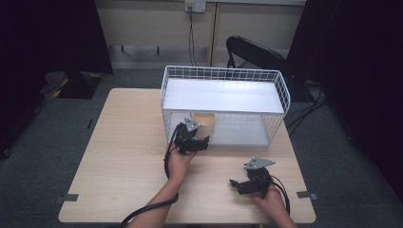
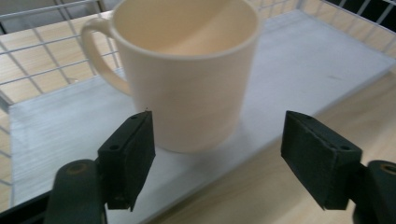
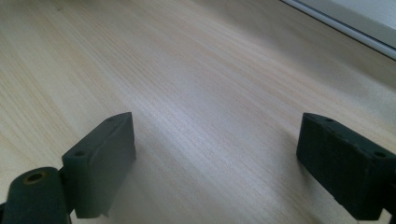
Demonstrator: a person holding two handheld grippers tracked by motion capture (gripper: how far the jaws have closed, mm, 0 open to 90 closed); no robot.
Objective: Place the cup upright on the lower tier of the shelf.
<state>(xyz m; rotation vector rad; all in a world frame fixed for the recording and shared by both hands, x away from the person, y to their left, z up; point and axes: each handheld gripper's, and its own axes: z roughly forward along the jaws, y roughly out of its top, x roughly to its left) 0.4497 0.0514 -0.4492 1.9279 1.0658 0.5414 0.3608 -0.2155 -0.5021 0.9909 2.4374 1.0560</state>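
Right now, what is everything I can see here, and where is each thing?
mug: one, cream, upright on the lower shelf of the wire rack, near its front edge, handle to the left in the left gripper view
wire rack: one, white, two shelves, at the far side of the table
table: one, light wood, bearing the rack
folding chair: one, black, behind the rack
wall socket: one, pale, on the back wall with a cable hanging down
left gripper: one, black, at the rack's front, open, fingers either side of the mug without touching it
right gripper: one, black, low over bare table at the near right, open
hands: two, one on each gripper
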